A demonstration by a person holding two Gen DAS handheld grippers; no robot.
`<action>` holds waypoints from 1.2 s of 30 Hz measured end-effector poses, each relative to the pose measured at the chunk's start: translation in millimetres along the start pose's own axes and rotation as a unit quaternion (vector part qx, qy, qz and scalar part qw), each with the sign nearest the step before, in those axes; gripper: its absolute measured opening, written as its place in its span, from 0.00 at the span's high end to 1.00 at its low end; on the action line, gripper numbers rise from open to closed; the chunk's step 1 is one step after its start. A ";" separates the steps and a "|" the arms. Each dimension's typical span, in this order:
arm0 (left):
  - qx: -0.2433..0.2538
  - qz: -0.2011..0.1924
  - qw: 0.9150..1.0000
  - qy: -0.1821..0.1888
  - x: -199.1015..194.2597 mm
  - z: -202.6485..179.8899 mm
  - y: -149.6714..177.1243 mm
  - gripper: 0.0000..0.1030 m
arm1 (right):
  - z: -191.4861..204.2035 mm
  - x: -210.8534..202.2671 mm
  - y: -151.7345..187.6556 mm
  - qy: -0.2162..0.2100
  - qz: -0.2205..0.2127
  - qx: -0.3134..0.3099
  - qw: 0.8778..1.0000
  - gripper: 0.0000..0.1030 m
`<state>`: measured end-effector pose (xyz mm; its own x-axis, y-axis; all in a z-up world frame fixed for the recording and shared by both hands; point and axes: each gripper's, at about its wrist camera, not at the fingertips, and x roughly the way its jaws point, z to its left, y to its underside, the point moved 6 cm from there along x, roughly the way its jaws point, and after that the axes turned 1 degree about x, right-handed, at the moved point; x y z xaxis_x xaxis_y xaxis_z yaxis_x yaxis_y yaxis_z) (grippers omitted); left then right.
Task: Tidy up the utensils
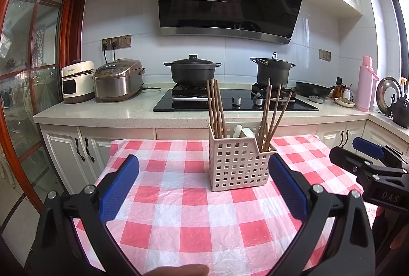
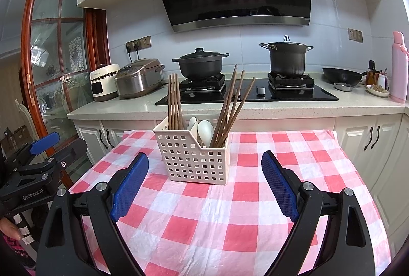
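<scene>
A cream perforated utensil basket (image 1: 237, 166) (image 2: 194, 161) stands on the red-and-white checked tablecloth (image 1: 194, 224) (image 2: 230, 212). It holds one upright bunch of brown chopsticks (image 1: 216, 107) (image 2: 174, 102), a second bunch of leaning chopsticks (image 1: 273, 112) (image 2: 230, 107), and white spoons (image 1: 244, 132) (image 2: 204, 130) between them. My left gripper (image 1: 203, 161) is open just short of the basket, nothing between its blue pads (image 1: 120, 189). My right gripper (image 2: 204, 157) is open too, empty, and facing the basket. Each one shows at the edge of the other view: right gripper (image 1: 358, 152), left gripper (image 2: 43, 148).
Behind the table runs a counter (image 1: 102, 112) with a black hob (image 2: 255, 94), two dark pots (image 1: 192, 71) (image 1: 273, 70), a frying pan (image 2: 341, 75), two rice cookers (image 1: 117, 80) and a pink flask (image 1: 366, 84). A wood-framed glass door (image 1: 30, 71) stands left. White cabinets sit below.
</scene>
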<state>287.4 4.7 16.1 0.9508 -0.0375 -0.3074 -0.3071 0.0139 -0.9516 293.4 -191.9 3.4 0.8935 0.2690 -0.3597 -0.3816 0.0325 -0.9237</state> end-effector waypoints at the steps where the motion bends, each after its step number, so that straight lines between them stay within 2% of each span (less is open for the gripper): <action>1: 0.000 0.000 1.000 -0.001 -0.3 -0.1 -0.3 0.05 | 0.1 -0.4 -0.5 0.000 0.000 -0.001 1.000 0.18; 26: 0.008 0.003 1.000 0.009 -2.9 -5.8 0.8 0.05 | 0.4 -2.0 -2.8 -0.001 0.000 -0.003 1.000 0.18; 36: 0.013 0.003 1.000 0.000 2.2 -3.6 4.6 0.05 | -3.4 -2.9 0.9 0.002 0.003 0.002 1.000 0.18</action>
<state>288.0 1.1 11.1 0.9489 -0.0378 -0.3132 -0.3117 0.0398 -0.9493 291.2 -195.9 3.2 0.8922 0.2656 -0.3653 -0.3875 0.0347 -0.9212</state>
